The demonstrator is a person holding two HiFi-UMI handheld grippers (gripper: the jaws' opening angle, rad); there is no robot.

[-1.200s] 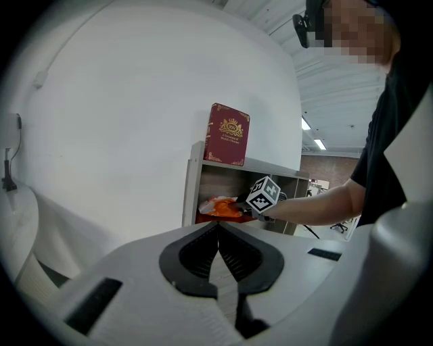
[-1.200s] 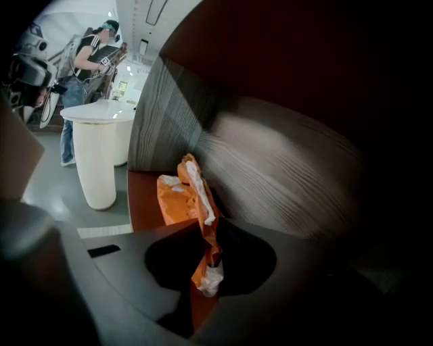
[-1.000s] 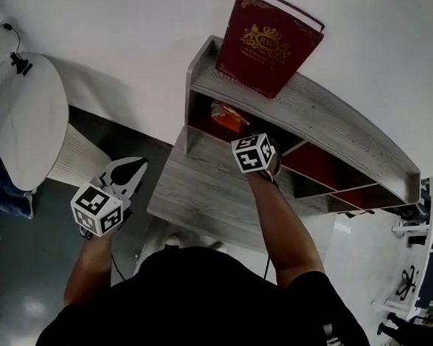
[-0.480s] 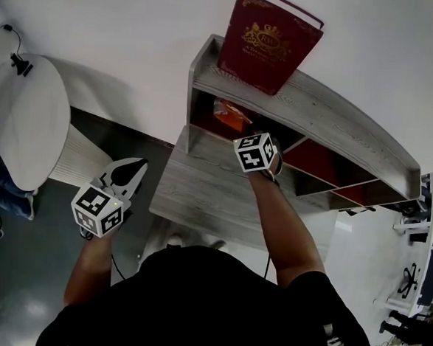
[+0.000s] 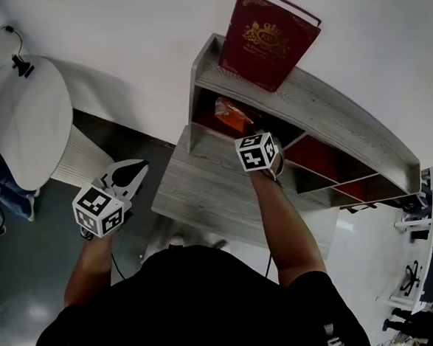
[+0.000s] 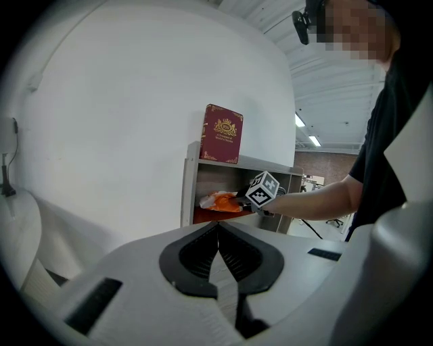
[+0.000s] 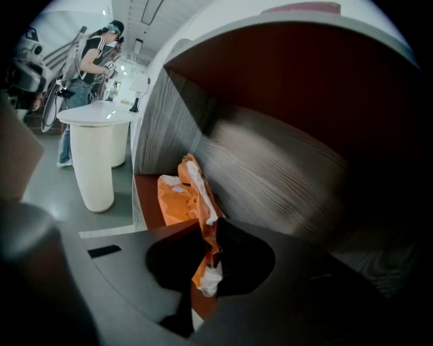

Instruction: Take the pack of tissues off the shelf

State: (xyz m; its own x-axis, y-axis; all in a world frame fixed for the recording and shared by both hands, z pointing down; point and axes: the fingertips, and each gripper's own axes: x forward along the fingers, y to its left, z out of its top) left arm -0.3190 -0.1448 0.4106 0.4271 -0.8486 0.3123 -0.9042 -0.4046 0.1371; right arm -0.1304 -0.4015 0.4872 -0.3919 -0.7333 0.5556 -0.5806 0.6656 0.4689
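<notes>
An orange and white pack of tissues (image 5: 229, 115) lies in the left compartment of the grey wooden shelf (image 5: 331, 125). My right gripper (image 5: 250, 138) reaches into that compartment. In the right gripper view its jaws (image 7: 208, 233) are shut on the near crinkled end of the tissue pack (image 7: 181, 196), which rests on the red compartment floor. My left gripper (image 5: 130, 173) hangs off to the left of the desk, well away from the shelf. Its jaws (image 6: 218, 228) are shut with nothing between them, and the tissue pack (image 6: 221, 201) shows far ahead of them.
A dark red book (image 5: 268, 39) stands on the shelf's top board. The shelf sits on a grey wooden desk (image 5: 200, 197). A round white table (image 5: 24, 118) stands at the left. Further red-lined compartments (image 5: 317, 164) lie to the right. A person (image 7: 95, 57) stands far off.
</notes>
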